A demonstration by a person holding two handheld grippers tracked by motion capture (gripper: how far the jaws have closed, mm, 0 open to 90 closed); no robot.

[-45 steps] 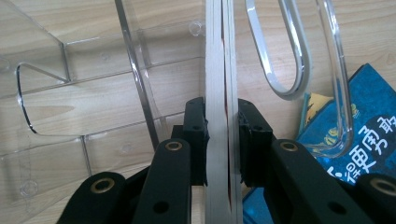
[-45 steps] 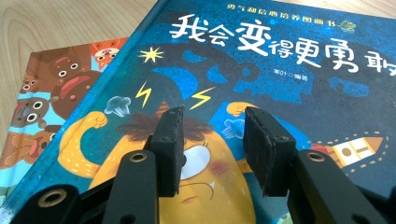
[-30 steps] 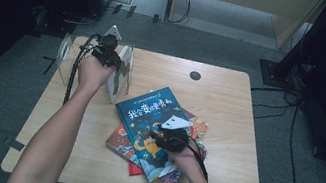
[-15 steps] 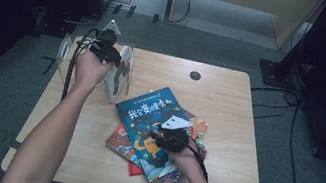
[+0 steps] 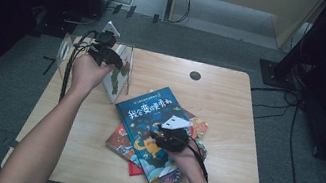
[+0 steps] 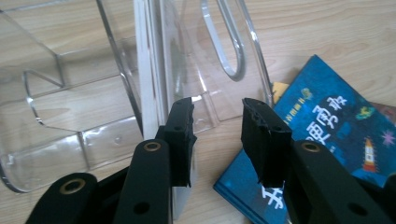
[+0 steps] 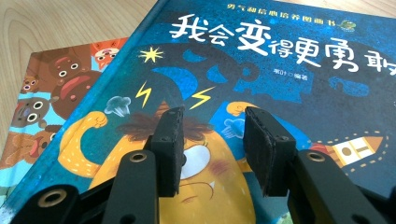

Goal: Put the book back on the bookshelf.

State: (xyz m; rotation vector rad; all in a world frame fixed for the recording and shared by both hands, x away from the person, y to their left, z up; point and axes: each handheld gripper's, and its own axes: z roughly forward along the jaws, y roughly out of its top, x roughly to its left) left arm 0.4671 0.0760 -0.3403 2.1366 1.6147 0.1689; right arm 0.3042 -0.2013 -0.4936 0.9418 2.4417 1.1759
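Left gripper (image 6: 217, 135): jaws have just been opening, part-open, empty, thin white book (image 6: 148, 93) in the clear acrylic rack (image 6: 70, 116) beside its left jaw. Right gripper (image 7: 212, 149): half-open, empty, over blue hardcover picture book (image 7: 280, 84). We fear snagging the rack.

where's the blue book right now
In the high view the blue book tops the stack of books at the table's near middle, under the right gripper, just right of the clear rack.

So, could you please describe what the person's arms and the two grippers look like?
Both forearms are bare, no sleeves. The left gripper and right gripper have black jaws with ridged dark pads and brass-coloured rivets. Each trails a black cable; the right carries a pale three-cornered plate.
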